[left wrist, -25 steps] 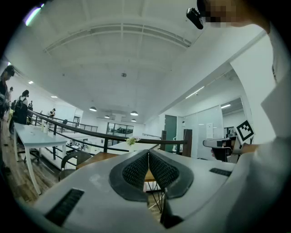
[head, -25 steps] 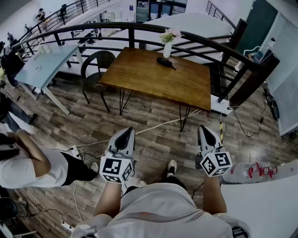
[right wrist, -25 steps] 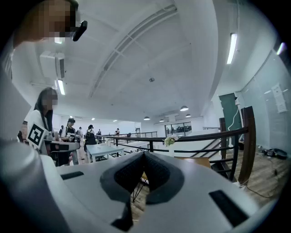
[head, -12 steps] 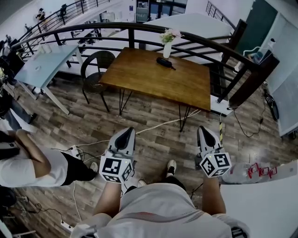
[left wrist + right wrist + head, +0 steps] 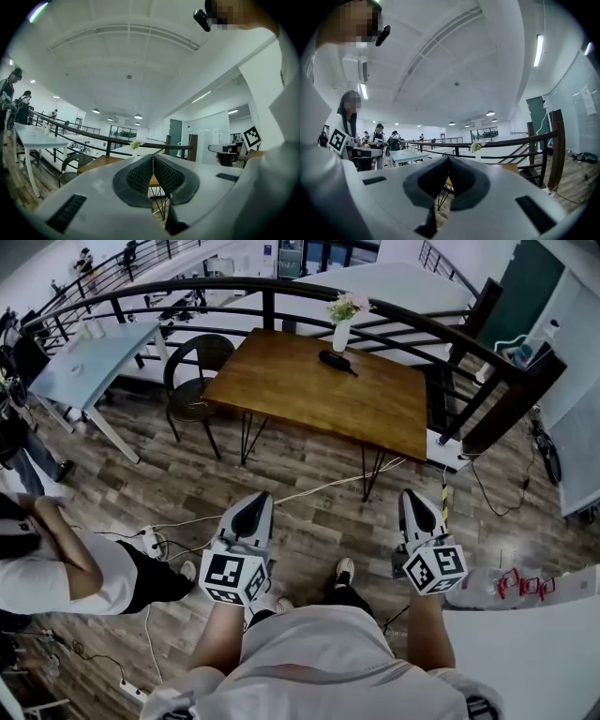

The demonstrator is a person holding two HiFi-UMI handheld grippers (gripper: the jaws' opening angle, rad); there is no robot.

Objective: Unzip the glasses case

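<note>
A black glasses case lies zipped on the far side of a wooden table, next to a white vase of flowers. Both grippers are held level in front of my body, well short of the table and over the wood floor. In the head view the left gripper and the right gripper both point towards the table. The left gripper view shows the left gripper shut with its pads together and nothing between them. In the right gripper view the right gripper is likewise shut and empty. The case is hidden in both gripper views.
A black chair stands at the table's left end, with a pale blue table beyond it. A dark curved railing runs behind. A person crouches at the left. Cables cross the floor. A white counter is at the right.
Both grippers have stayed where they were, shut. The head view has shifted very slightly, and the people at the left edge have moved a little.
</note>
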